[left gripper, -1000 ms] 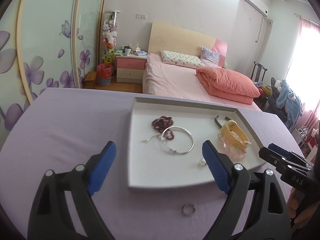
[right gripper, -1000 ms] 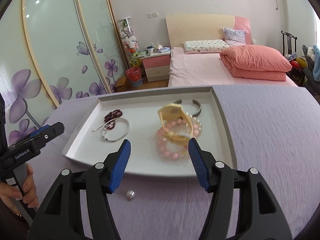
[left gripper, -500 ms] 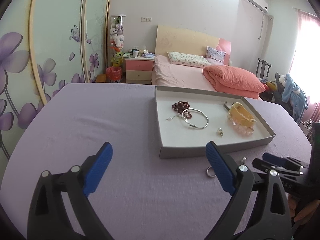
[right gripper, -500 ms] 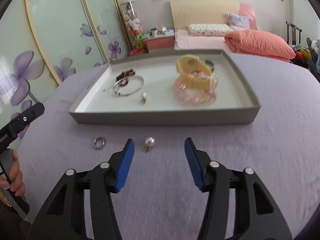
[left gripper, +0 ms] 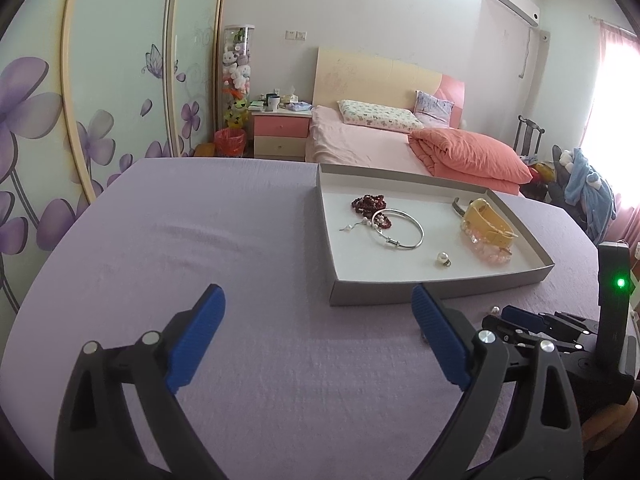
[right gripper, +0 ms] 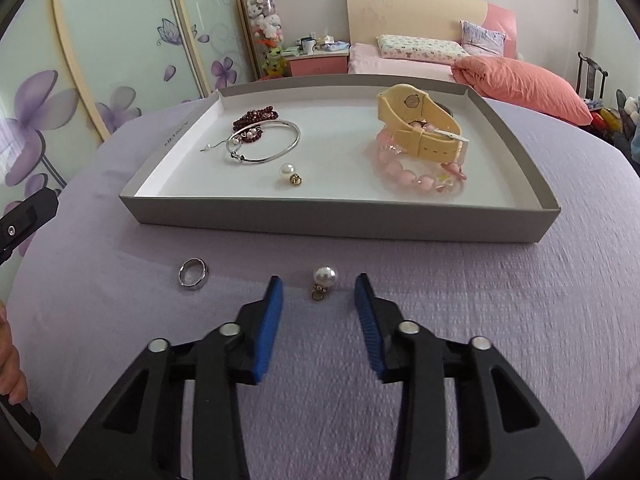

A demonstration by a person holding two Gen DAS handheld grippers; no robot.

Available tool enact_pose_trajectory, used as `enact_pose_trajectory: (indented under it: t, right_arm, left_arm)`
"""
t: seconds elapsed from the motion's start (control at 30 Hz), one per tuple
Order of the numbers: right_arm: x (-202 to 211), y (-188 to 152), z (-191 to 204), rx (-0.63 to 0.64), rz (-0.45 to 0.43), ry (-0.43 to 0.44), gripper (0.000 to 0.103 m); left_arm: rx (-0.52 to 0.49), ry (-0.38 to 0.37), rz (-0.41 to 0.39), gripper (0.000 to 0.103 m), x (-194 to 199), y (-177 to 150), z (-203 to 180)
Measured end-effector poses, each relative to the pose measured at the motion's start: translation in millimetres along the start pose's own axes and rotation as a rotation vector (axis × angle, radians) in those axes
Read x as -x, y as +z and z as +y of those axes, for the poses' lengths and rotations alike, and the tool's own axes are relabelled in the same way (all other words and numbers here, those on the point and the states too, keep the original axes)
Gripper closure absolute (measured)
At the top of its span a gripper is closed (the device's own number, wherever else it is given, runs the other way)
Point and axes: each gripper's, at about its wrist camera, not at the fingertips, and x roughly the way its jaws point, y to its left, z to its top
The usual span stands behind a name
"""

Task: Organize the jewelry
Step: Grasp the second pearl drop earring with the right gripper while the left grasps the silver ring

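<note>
Since the earlier frames both grippers have pulled back from the tray point(right gripper: 340, 216) and come lower, so the right gripper point(right gripper: 318, 286) now looks at the pieces lying on the purple cloth point(right gripper: 520, 300) in front of it, no longer at those inside.

From the left: the left gripper point(left gripper: 318, 300) hangs over bare cloth, jaws wide apart and holding nothing. To its right, outside the tray's near wall, a silver ring point(right gripper: 193, 274) lies flat on the cloth. Further right is the loose pearl earring point(right gripper: 324, 278), with its pearl toward the tray and its small gold part toward the camera. In the tray rest a dark red bead string point(right gripper: 256, 116), a silver bangle point(right gripper: 266, 142), a second pearl earring point(right gripper: 290, 174), a yellow watch point(right gripper: 420, 128) and a pink bead bracelet point(right gripper: 416, 174).

The loose earring lies straight ahead of the right gripper, between its open blue fingers point(right gripper: 268, 320) and just beyond their tips. Its long axis runs roughly along the fingers, toward the tray. The right gripper is clearly the nearer one; I judge a short move forward, then closing, would take it.
</note>
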Motion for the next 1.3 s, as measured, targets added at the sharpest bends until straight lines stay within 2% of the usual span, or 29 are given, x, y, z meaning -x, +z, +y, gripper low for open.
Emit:
enact_pose_trajectory:
  t: [0.27, 0.5, 0.57, 0.6, 1.0, 1.3]
  right_arm:
    - [-3.5, 2.3, 8.5, 0.030, 0.005, -0.041, 0.077]
    - [-2.6, 1.0, 9.7, 0.037, 0.006, -0.043, 0.079]
    - [-3.9, 2.5, 9.6, 0.038, 0.006, -0.040, 0.088]
    - [-4.3, 3.7, 9.1, 0.038, 0.006, -0.039, 0.089]
    - [6.3, -3.3, -13.6, -0.005, 0.010, -0.033, 0.089]
    - [23.6, -5.7, -49.0, -0.073, -0.021, -0.053, 0.089]
  left_arm:
    - [0.007, 0.002, 0.012, 0.009, -4.2, -2.2, 3.8]
    - [0.003, 0.001, 0.028, 0.009, -8.4, -4.8, 1.0]
    - [-0.001, -0.001, 0.029, 0.009, -8.7, -5.1, -1.2]
    - [-0.003, -0.001, 0.030, 0.009, -10.1, -4.4, -1.6]
    - [-0.052, -0.022, 0.056, 0.009, -15.8, -11.9, -23.2]
    - [-0.116, -0.092, 0.112, 0.009, -26.8, -25.4, -62.7]
